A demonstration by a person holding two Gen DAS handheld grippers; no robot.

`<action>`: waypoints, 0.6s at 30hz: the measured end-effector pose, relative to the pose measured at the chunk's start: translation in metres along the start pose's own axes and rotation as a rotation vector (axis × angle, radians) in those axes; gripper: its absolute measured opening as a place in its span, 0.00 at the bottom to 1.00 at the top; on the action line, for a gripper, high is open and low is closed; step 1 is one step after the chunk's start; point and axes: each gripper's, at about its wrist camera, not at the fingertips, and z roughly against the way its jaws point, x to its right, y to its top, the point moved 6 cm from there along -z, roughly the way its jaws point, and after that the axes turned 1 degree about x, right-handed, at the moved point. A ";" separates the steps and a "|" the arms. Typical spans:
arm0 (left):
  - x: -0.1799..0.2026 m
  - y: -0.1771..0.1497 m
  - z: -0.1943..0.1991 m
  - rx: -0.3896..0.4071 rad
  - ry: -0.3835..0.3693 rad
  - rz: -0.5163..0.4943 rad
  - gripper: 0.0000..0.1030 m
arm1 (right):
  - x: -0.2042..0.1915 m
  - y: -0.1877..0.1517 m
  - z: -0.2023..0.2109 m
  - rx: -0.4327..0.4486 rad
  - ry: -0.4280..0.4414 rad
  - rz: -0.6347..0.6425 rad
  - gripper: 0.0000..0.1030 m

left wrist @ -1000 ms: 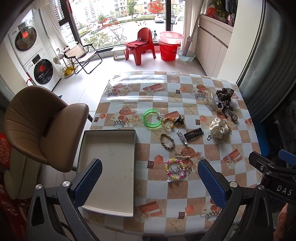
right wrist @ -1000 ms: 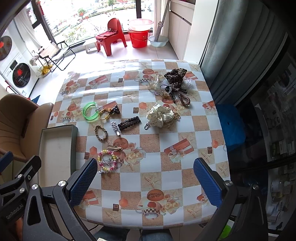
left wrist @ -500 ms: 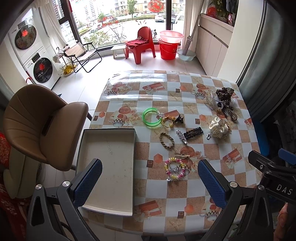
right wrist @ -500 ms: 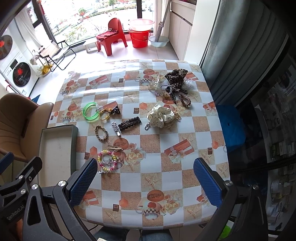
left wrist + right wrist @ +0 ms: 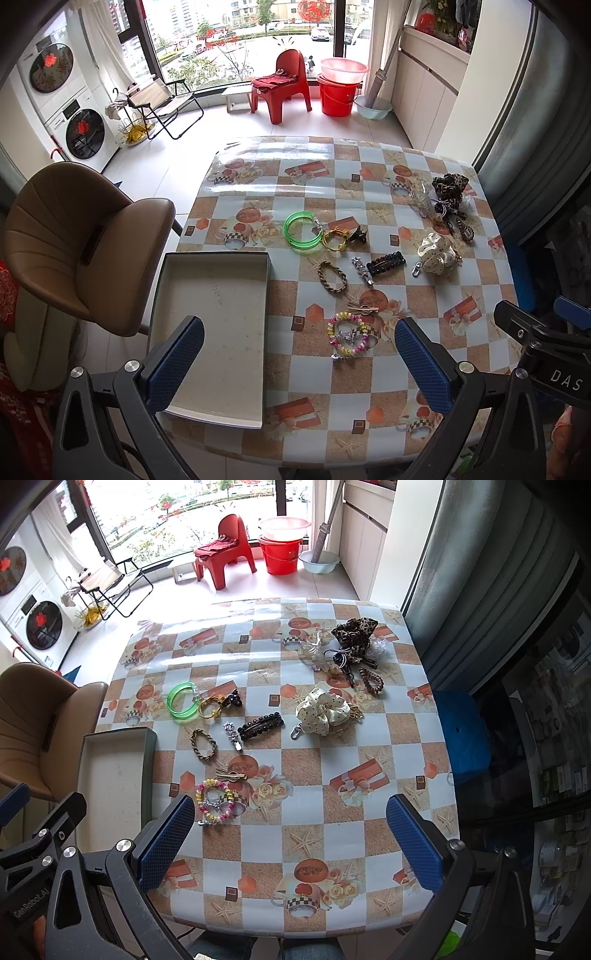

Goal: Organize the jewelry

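Both pairs of blue-padded fingers are spread wide and hold nothing: the left gripper [image 5: 299,354] hangs above the near table edge, between the shallow box [image 5: 255,419] on its left and the pastel beaded bracelet [image 5: 348,334], while the right gripper [image 5: 290,838] hovers over bare checked tablecloth [image 5: 332,834]. Beyond lie a gold hair clip [image 5: 231,774], a braided bracelet [image 5: 203,744], a black beaded barrette [image 5: 261,725], green bangles [image 5: 181,700], a cream polka-dot scrunchie [image 5: 322,712] and, farthest, a leopard-print scrunchie [image 5: 352,632].
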 end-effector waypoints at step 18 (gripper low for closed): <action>-0.002 0.001 0.000 -0.002 -0.004 0.001 1.00 | -0.001 0.000 0.000 0.000 -0.002 0.001 1.00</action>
